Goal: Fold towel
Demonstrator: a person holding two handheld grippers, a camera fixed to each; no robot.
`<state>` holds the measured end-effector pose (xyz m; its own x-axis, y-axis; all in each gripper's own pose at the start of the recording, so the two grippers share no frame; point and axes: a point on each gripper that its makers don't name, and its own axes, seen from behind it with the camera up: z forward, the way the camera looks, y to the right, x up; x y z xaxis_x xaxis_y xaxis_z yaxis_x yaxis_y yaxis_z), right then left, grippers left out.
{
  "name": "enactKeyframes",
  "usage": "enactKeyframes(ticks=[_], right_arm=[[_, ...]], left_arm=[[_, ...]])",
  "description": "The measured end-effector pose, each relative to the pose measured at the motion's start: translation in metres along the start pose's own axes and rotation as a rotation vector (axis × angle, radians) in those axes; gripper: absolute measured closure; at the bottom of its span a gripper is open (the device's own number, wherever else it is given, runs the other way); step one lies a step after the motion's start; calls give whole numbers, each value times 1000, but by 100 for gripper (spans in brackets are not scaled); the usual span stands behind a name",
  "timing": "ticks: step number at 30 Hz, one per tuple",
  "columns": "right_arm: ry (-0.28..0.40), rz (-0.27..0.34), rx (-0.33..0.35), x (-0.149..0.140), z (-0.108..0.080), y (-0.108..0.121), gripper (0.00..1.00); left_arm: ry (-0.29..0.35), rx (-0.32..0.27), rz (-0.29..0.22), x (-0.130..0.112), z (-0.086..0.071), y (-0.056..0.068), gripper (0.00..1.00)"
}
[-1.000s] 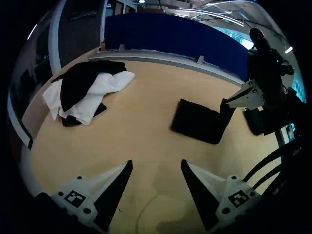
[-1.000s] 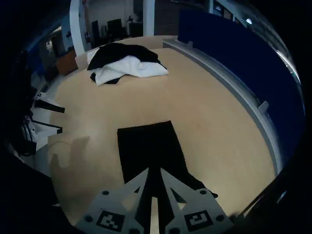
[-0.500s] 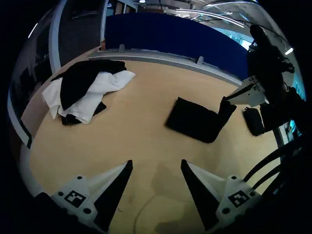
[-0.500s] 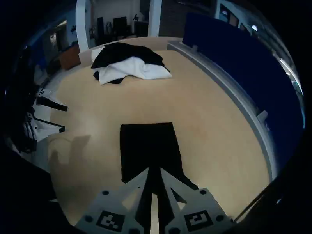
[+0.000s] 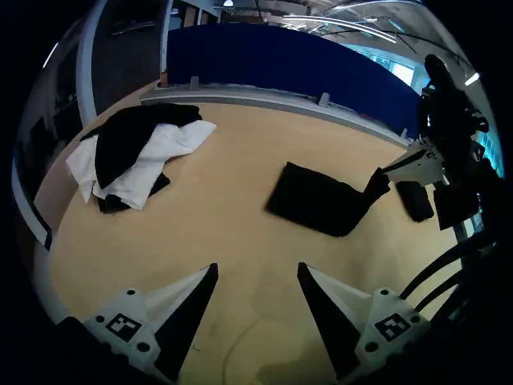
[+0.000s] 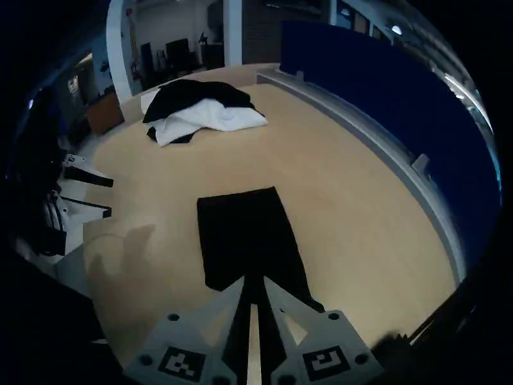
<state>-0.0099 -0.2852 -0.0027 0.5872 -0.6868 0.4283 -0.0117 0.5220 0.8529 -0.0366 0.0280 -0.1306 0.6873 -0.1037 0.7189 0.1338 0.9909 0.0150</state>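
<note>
A black towel (image 5: 317,200) lies folded on the wooden table (image 5: 224,212), right of centre in the left gripper view. My right gripper (image 6: 254,285) is shut on the towel's (image 6: 247,234) near edge, which runs between its fingers. From the left gripper view, the right gripper (image 5: 385,173) pinches the towel's right corner and lifts it a little off the table. My left gripper (image 5: 256,269) is open over bare table, well short of the towel. It appears as the left gripper (image 6: 96,192) at the table's left edge in the right gripper view.
A heap of black and white towels (image 5: 134,151) lies at the far left of the table; the heap (image 6: 199,112) is at the far end in the right gripper view. A blue partition (image 5: 288,61) runs along the back edge. A person in dark clothing (image 5: 452,122) holds the right gripper.
The right gripper has drifted a little to the right in the left gripper view, keeping hold of the towel's corner. The left gripper stays open and nearly still.
</note>
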Motion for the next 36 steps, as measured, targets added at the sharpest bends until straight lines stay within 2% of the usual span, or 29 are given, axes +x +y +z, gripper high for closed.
enactKeyframes(ticks=[5, 8, 14, 20, 29, 36], right_arm=[[14, 30, -4, -3, -3, 2, 94], [17, 32, -4, -4, -3, 1, 94], [17, 31, -9, -5, -4, -4, 94], [24, 60, -24, -6, -7, -3, 94], [33, 117, -41, -11, -9, 0, 94], [26, 130, -45, -15, -8, 0, 94]], left_arm=[[8, -25, 38, 7, 10, 8, 8], [12, -33, 81, 17, 25, 9, 8], [20, -27, 152, 42, 58, 1, 8], [21, -41, 206, 60, 83, -2, 8], [10, -55, 215, 68, 114, -2, 8], [-8, -51, 230, 69, 136, -7, 8]])
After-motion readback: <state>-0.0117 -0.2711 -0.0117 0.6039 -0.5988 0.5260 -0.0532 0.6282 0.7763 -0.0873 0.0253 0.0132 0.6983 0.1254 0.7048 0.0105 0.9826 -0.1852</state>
